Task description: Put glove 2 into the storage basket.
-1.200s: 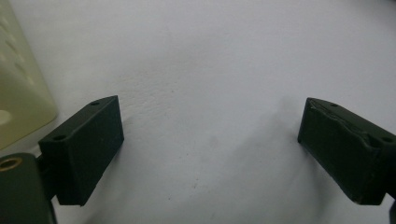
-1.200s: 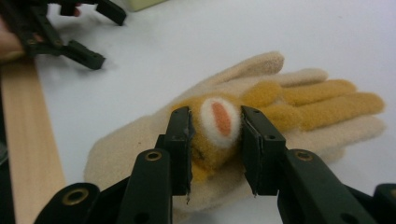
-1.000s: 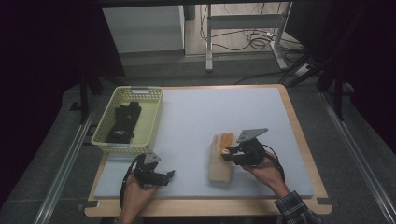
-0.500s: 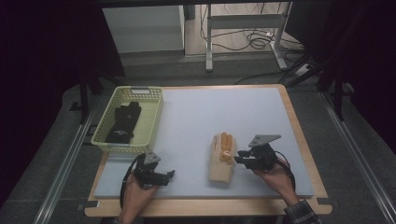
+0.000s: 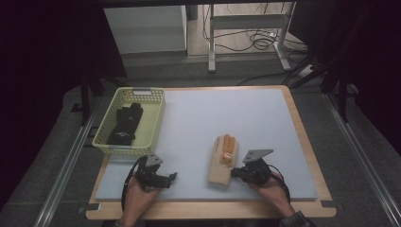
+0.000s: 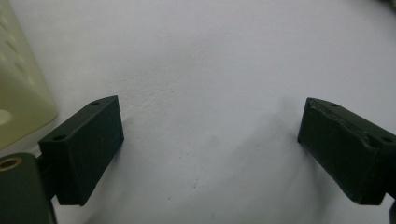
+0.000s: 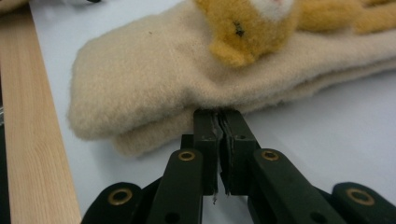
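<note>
Now, high view: right claw (image 5: 235, 173) has dropped to the near edge of the beige glove (image 5: 222, 161) on the bench (image 5: 265, 118) — a grab starting.
Left claw view: left claw (image 6: 210, 149) wide, empty.
Right claw view: jaws just closed, tips meeting at the glove's lower edge — fabric pinched, I cannot tell.

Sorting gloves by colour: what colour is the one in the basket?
Black, with a small pale mark; the glove in the pale yellow basket shows best in the high view.
</note>
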The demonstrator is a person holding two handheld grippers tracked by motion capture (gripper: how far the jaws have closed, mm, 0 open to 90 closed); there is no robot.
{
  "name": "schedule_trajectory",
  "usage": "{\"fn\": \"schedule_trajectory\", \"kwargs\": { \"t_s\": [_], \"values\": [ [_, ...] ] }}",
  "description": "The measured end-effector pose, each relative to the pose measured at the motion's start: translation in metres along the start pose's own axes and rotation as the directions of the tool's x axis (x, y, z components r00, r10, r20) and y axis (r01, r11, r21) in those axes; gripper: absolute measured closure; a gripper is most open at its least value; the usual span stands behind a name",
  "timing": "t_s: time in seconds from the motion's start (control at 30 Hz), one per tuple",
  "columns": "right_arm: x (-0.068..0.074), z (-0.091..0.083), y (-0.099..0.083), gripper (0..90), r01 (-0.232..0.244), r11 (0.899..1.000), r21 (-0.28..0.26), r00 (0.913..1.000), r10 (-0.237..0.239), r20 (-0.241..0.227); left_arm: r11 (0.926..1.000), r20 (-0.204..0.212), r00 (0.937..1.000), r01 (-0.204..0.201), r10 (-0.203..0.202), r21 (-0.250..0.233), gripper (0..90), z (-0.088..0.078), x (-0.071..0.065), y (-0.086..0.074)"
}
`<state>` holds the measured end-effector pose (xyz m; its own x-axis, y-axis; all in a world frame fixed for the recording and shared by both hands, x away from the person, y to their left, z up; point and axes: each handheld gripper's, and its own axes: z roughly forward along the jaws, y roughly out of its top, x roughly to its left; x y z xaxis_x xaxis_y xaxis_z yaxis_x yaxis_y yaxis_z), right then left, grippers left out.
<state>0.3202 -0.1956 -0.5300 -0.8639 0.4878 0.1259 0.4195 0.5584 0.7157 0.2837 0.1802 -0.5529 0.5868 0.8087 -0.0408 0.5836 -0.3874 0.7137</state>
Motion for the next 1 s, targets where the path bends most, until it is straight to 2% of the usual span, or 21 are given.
{"fn": "schedule_trajectory", "kwargs": {
  "t_s": [0.27, 0.53, 0.63, 0.8, 0.9, 1.0],
  "values": [
    [0.01, 0.017, 0.012, 83.0, 0.022, 1.0, -0.007, 0.9997, -0.022, -0.007, 1.0, 0.0, 1.0, 0.0, 0.0, 0.0, 7.2, 0.0, 0.0, 0.0],
    [0.015, 0.032, 0.023, 82.7, 0.025, 1.0, -0.016, 0.9997, -0.025, 0.009, 1.0, -0.003, 1.0, -0.001, 0.001, 0.0, 7.1, 0.0, 0.0, 0.0],
    [0.016, 0.037, 0.027, 82.3, 0.024, 1.0, -0.015, 0.9997, -0.024, 0.01, 1.0, -0.021, 0.9998, 0.007, -0.007, 0.003, 4.8, 0.001, -0.001, 0.0],
    [0.017, 0.035, 0.029, 75.7, 0.039, 0.999, -0.001, 0.9992, -0.039, 0.013, 0.9998, -0.016, 0.9997, 0.017, -0.017, 0.011, 4.0, 0.001, 0.0, 0.001],
    [0.011, 0.021, 0.024, 69.1, 0.031, 0.999, -0.019, 0.9979, -0.03, 0.058, 0.9997, -0.016, 0.9997, 0.021, -0.02, 0.014, 4.2, 0.001, 0.0, 0.001],
    [-0.002, 0.001, 0.016, 61.4, 0.006, 0.999, -0.042, 0.9894, 0.0, 0.145, 0.9995, -0.009, 0.9998, 0.018, -0.018, 0.024, 4.6, 0.0, 0.001, 0.003]
  ]
}}
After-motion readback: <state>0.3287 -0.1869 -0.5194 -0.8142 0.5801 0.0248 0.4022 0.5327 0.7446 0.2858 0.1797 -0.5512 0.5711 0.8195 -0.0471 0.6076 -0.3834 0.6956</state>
